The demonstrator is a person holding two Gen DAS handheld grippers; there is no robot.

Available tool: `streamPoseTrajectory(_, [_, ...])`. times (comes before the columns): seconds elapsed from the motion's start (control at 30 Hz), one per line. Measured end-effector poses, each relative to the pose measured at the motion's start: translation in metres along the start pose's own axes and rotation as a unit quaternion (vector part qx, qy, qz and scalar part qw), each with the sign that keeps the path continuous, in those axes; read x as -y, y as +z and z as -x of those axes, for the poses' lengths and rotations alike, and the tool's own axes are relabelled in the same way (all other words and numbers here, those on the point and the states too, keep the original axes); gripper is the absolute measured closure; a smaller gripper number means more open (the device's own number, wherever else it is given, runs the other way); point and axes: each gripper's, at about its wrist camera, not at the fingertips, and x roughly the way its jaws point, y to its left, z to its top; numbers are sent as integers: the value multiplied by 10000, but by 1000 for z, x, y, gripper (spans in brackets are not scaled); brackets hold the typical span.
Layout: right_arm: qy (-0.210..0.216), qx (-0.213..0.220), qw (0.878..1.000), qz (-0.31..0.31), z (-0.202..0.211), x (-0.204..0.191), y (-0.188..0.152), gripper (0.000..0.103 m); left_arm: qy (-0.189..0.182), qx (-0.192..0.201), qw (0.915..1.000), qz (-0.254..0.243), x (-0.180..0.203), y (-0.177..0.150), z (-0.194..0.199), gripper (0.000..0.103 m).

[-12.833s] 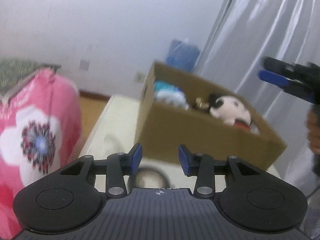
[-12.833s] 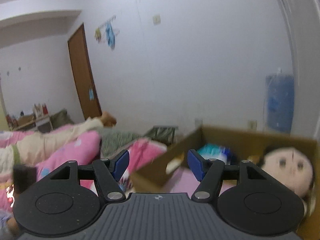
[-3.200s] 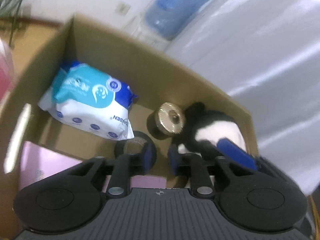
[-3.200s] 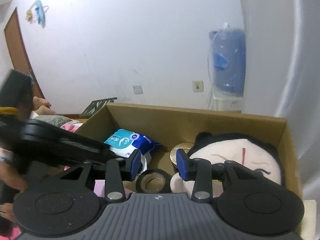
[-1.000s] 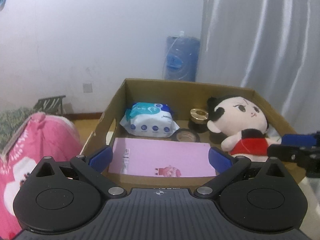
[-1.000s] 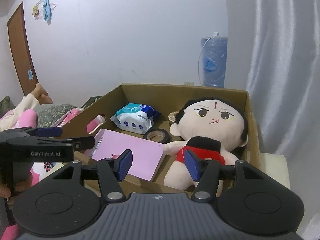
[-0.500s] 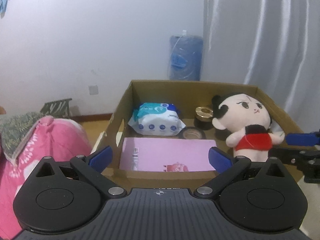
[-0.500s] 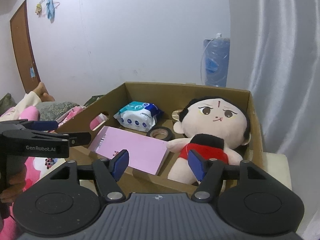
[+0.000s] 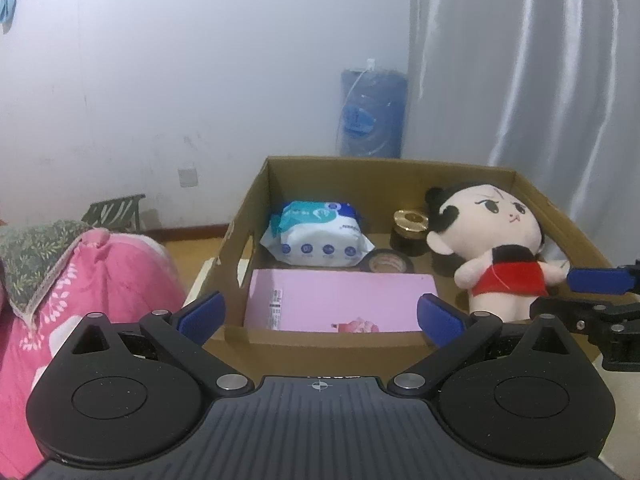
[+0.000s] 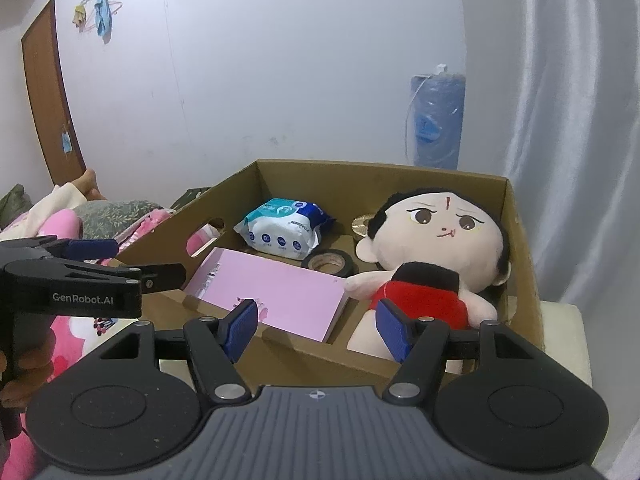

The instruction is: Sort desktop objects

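Cardboard box (image 9: 372, 342) is being viewed from farther back than a second ago, doll (image 10: 432, 256) and pink book (image 9: 340, 304) lying inside, both left gripper (image 9: 320, 314) and right gripper (image 10: 318, 328) being held wide and empty, suggesting sorting is done.

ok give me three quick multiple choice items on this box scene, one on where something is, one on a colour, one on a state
1. Where is the roll of tape?
A. on the bed
B. inside the cardboard box, between the wipes pack and the plush doll
C. held in a gripper

2. What colour is the flat box lying at the near side of the cardboard box?
A. pink
B. green
C. black

3. How does the left gripper stand?
A. shut on the doll
B. shut on the tape
C. open, holding nothing

Answers:
1 B, the tape lies on the box floor with the wipes to its left and the doll to its right.
2 A, its top face is plain pale pink.
3 C, its blue fingers stand wide apart with nothing between them.
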Motion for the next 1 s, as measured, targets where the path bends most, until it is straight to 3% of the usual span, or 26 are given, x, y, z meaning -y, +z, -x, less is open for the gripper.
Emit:
streamPoseTrajectory(0.63, [75,11,9995,-321,-11,12,-2,34,90,42,9999,78,-5,-6,-8,0])
streamPoseTrajectory(1.0, [126,58,9995,-291,-6,10,-3,34,-74,53,9998,165,-5,-5,-6,0])
